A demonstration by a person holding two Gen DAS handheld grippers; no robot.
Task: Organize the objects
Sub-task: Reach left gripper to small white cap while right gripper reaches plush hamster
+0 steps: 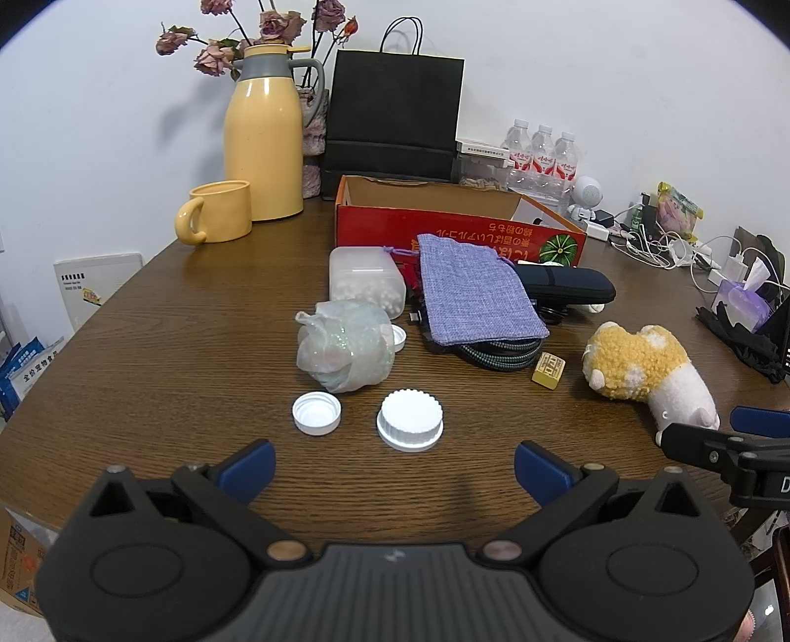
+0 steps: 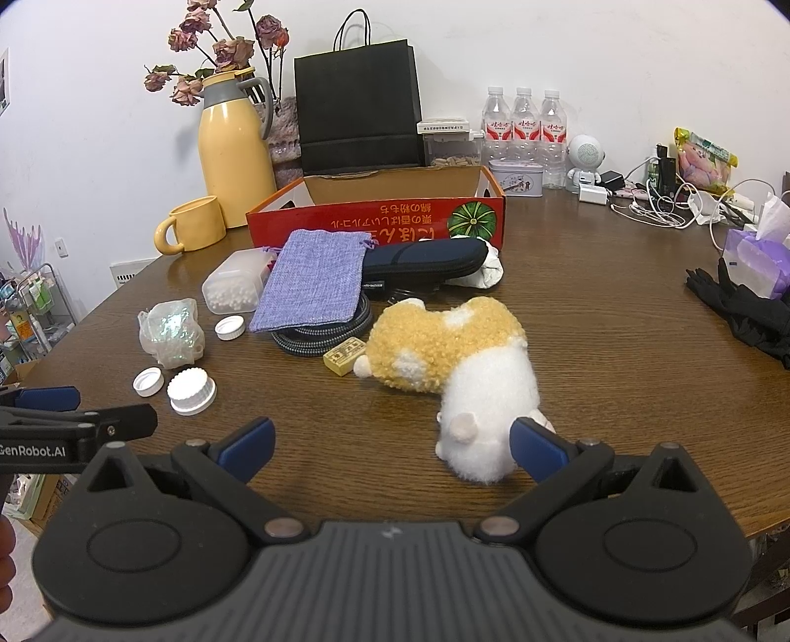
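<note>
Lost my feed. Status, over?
Left gripper and right gripper open, empty. Plush by right pad, untouched. Caps ahead of left. Red box behind clutter.

Back of wooden table (image 1: 197,345): yellow thermos jug (image 1: 264,133), yellow mug (image 1: 217,212) beside it, dried roses (image 1: 266,29) behind, black paper bag (image 1: 395,113), three water bottles (image 1: 543,158). Right edge: white robot-shaped speaker (image 2: 585,158), tangled charger cables (image 2: 656,205), black gloves (image 2: 745,311), possibly a tissue pack (image 2: 755,252).
</note>
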